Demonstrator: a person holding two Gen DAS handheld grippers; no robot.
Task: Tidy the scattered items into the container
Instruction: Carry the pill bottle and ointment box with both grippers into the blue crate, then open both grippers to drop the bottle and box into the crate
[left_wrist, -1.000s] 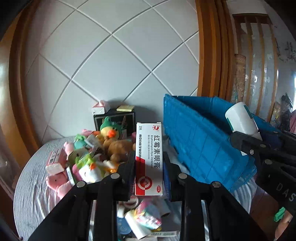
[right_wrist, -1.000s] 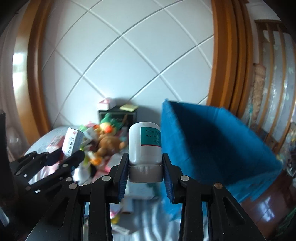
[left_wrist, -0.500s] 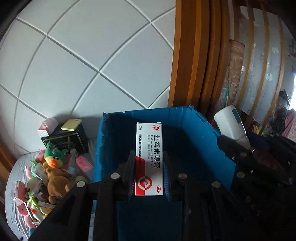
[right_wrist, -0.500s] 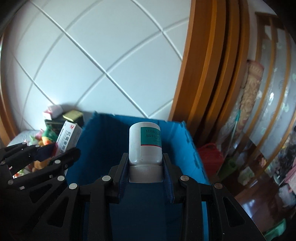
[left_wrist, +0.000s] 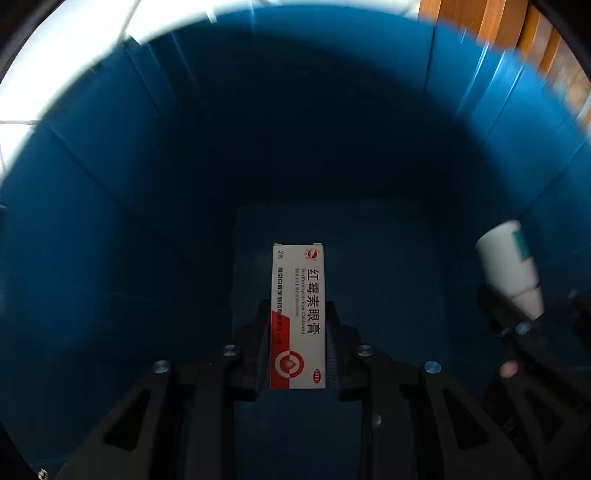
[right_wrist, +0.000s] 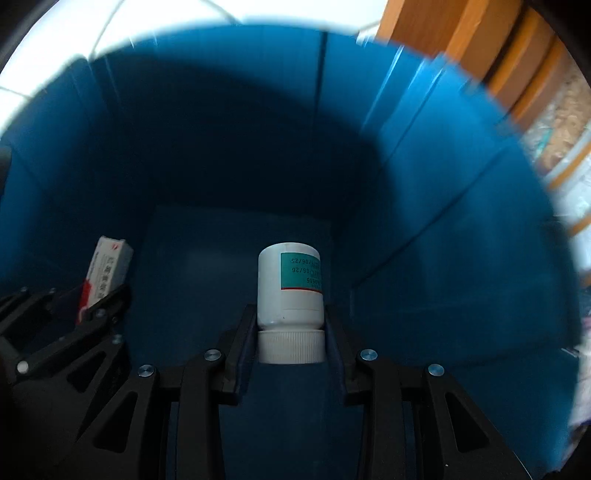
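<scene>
My left gripper (left_wrist: 297, 314) is shut on a white and red ointment box (left_wrist: 298, 295) and points down into the blue container (left_wrist: 147, 184). My right gripper (right_wrist: 290, 314) is shut on a white pill bottle (right_wrist: 290, 288) with a teal label, held by its cap, also inside the container (right_wrist: 424, 221). The bottle shows at the right of the left wrist view (left_wrist: 509, 266). The box shows at the left of the right wrist view (right_wrist: 105, 273). The container floor below both looks bare.
The container's blue walls fill both views. White quilted wall panel (left_wrist: 55, 74) shows above the rim at the upper left. Wooden frame (right_wrist: 480, 48) shows at the upper right.
Both grippers have tipped down and moved from above the container's rim into it, still holding the box and the bottle. The toy pile has left view.
</scene>
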